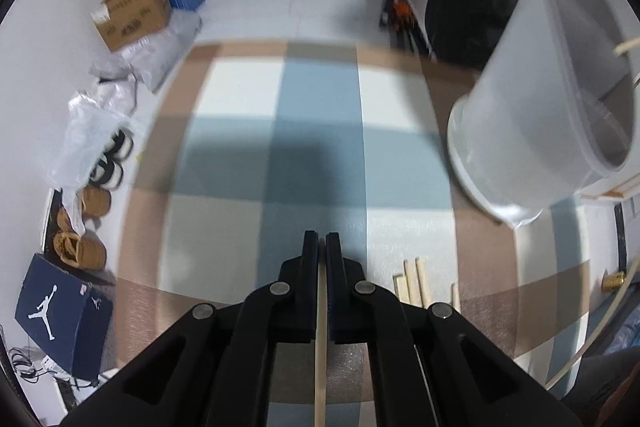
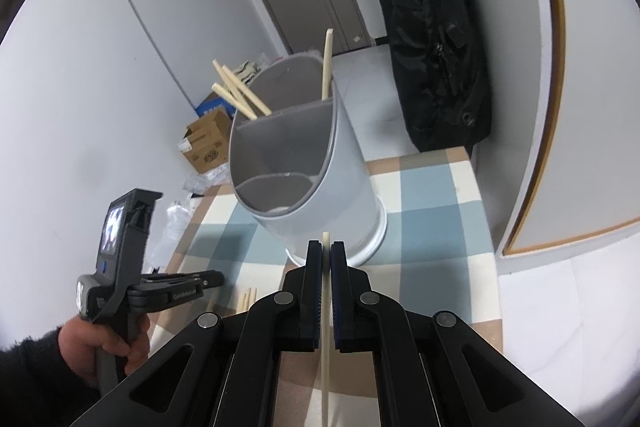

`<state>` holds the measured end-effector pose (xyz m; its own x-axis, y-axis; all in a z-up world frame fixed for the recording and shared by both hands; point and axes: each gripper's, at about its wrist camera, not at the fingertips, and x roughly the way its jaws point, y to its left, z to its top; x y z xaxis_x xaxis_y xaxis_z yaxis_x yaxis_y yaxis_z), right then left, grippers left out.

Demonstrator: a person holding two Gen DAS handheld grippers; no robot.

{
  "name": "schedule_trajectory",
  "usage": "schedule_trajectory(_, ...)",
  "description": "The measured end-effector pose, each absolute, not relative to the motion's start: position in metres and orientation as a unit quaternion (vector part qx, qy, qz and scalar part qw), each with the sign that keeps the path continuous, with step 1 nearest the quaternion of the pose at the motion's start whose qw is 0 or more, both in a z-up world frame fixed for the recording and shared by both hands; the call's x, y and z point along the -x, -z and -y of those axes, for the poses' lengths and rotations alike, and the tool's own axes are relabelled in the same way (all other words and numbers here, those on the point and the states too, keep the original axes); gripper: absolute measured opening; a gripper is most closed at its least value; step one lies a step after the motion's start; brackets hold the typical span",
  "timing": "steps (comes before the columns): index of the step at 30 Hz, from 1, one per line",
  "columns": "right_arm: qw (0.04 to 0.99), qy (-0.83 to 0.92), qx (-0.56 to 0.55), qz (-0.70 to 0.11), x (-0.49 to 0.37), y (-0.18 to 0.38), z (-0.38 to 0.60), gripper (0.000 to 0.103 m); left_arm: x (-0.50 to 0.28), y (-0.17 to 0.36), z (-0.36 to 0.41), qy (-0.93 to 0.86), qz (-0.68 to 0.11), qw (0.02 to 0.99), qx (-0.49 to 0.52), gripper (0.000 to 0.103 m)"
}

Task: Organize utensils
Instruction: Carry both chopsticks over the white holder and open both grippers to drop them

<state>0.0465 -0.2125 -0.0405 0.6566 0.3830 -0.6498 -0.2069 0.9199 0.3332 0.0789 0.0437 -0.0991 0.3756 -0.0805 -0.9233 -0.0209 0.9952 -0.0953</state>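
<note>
Both tongs — left [image 1: 322, 241], right [image 2: 326, 250] — each pinch a chopstick [image 2: 326, 327].

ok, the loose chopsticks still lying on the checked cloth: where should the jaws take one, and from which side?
Take one of the loose chopsticks near mid-length, from above, jaws across its width. They lie flat and close together on the checked cloth, so a side approach would probably nudge the neighbours. Both grippers already hold a stick, so one must drop its load in the holder first.

Both claws [image 1: 322, 239] [image 2: 326, 247] clamped tight
</note>
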Motion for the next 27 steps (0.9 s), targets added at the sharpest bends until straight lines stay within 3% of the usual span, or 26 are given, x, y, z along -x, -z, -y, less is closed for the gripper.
schedule_trajectory(14,0.936,-0.172,-0.135,-0.277,-0.029,-0.025,0.214,0.003,-0.061,-0.005,-0.044,0.075,-0.393,0.911,0.097,0.000)
schedule_trajectory(27,0.942,-0.202,-0.103,-0.248,-0.033,-0.070,0.201,0.003,-0.060,-0.051,-0.031,0.123,-0.344,0.927,0.090,0.000)
